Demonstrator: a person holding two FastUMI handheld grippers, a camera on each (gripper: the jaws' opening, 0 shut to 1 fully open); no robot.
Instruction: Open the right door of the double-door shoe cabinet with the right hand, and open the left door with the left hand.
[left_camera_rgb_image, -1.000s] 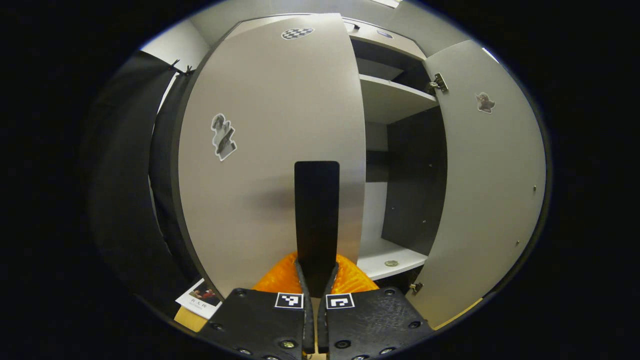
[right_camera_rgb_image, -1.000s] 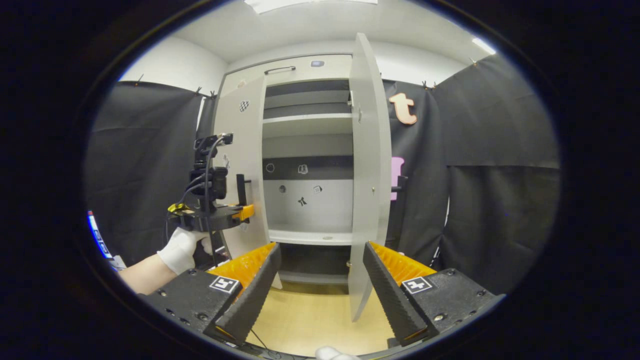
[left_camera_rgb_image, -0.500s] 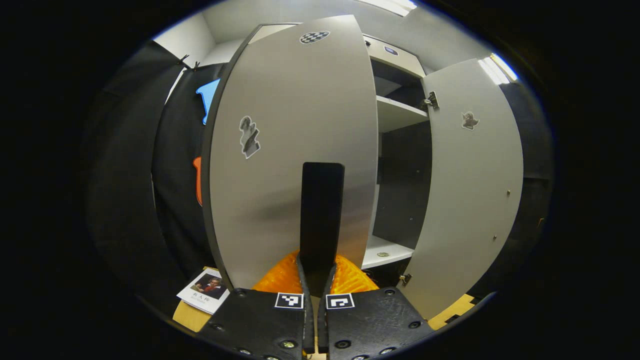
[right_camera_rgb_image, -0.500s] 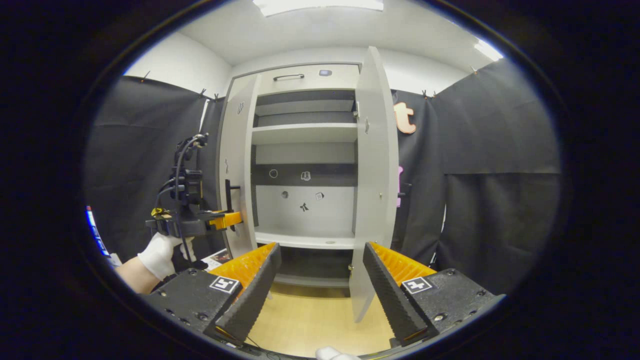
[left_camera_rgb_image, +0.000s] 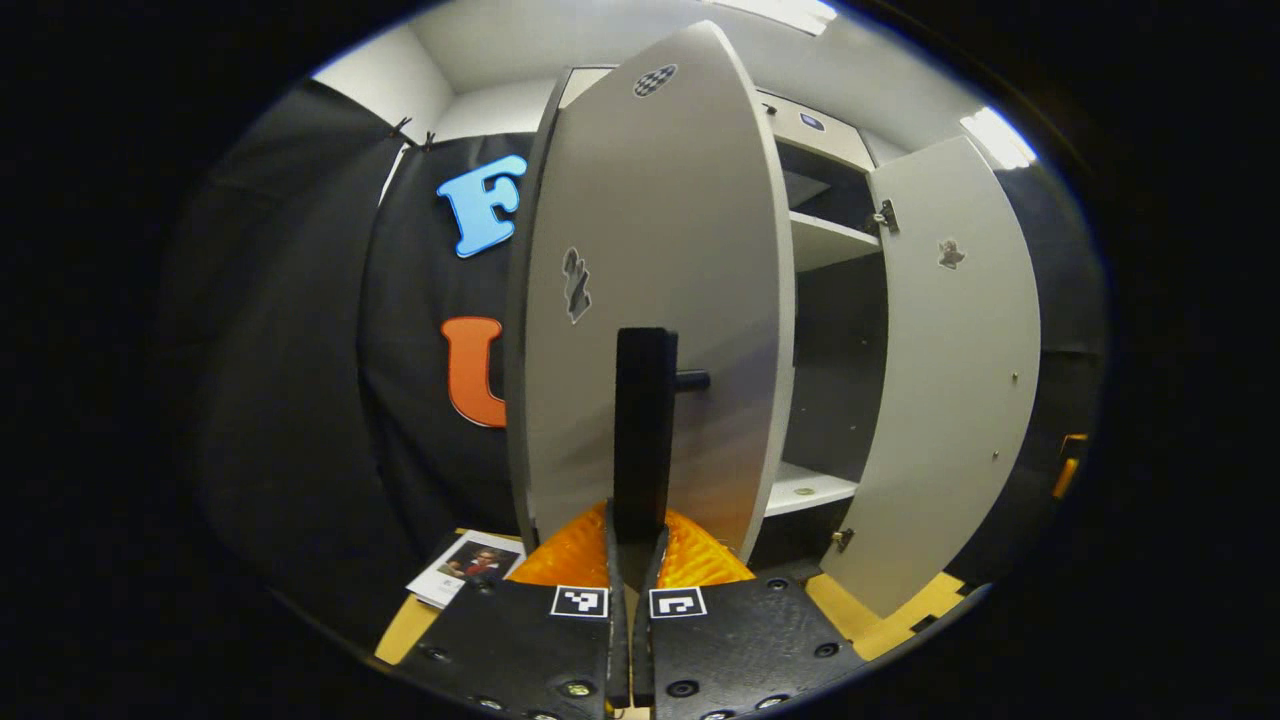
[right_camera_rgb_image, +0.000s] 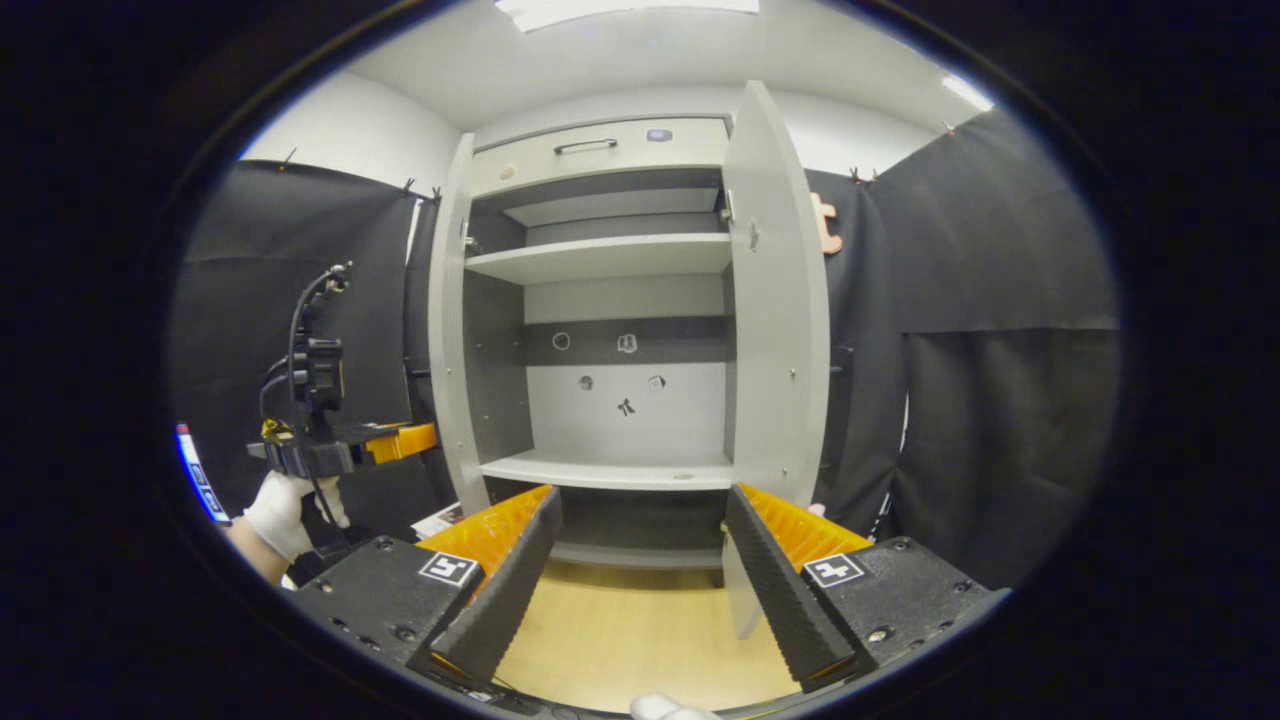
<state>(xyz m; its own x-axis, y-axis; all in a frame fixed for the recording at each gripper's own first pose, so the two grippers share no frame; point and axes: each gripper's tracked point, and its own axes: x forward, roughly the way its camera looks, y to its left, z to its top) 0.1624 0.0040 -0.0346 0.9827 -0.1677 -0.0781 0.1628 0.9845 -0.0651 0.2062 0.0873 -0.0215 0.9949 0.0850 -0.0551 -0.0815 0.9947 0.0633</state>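
In the left gripper view my left gripper (left_camera_rgb_image: 637, 525) is shut on the black upright handle (left_camera_rgb_image: 645, 430) of the grey left door (left_camera_rgb_image: 650, 250), which stands wide open. Farther right in that view, the grey right door (left_camera_rgb_image: 950, 380) is swung open too. In the right gripper view the shoe cabinet (right_camera_rgb_image: 610, 400) faces me with both doors open: the left door (right_camera_rgb_image: 450, 330) is edge-on and the right door (right_camera_rgb_image: 780, 330) is angled out. A gloved hand (right_camera_rgb_image: 280, 505) holds the left gripper (right_camera_rgb_image: 400, 440) beside the left door. My right gripper (right_camera_rgb_image: 640, 540) is open, empty and apart from the cabinet.
Two pale shelves (right_camera_rgb_image: 600, 260) cross the cabinet, and a drawer with a handle (right_camera_rgb_image: 585, 146) sits on top. Small stickers mark the back panel (right_camera_rgb_image: 625, 405). A printed sheet (left_camera_rgb_image: 465, 565) lies on the wooden floor (right_camera_rgb_image: 630, 640) by the left door. Black cloth walls stand on both sides.
The left door has swung further open with my left gripper still shut on its handle, moving left. The right gripper has stayed open, with the right door still open.
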